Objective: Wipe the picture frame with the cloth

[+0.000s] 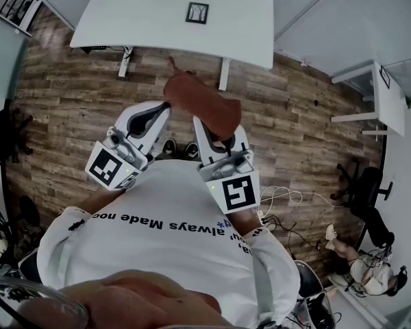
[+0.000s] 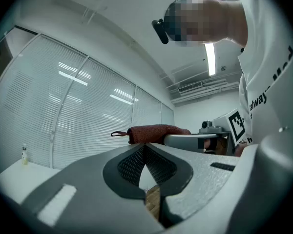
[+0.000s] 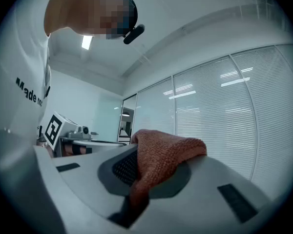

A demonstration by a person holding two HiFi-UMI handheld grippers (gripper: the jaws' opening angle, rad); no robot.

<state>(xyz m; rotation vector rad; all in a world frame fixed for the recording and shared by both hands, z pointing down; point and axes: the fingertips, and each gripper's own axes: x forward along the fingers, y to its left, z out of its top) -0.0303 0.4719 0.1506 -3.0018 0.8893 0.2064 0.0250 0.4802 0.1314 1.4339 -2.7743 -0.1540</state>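
The right gripper (image 1: pixel 218 137) clamps the soft, limp red-brown cloth (image 1: pixel 202 105); the left gripper (image 1: pixel 159 110) has its jaws together, empty. The small picture frame (image 1: pixel 197 12) lies at twelve o'clock on the white table (image 1: pixel 137 16). It is probably light and easy to slide, so best steadied at its edge.

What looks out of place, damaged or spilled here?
Nothing stands out. The small dark picture frame lies flat on the white table, the reddish-brown cloth is clamped in the right gripper, and the left gripper is shut, empty.
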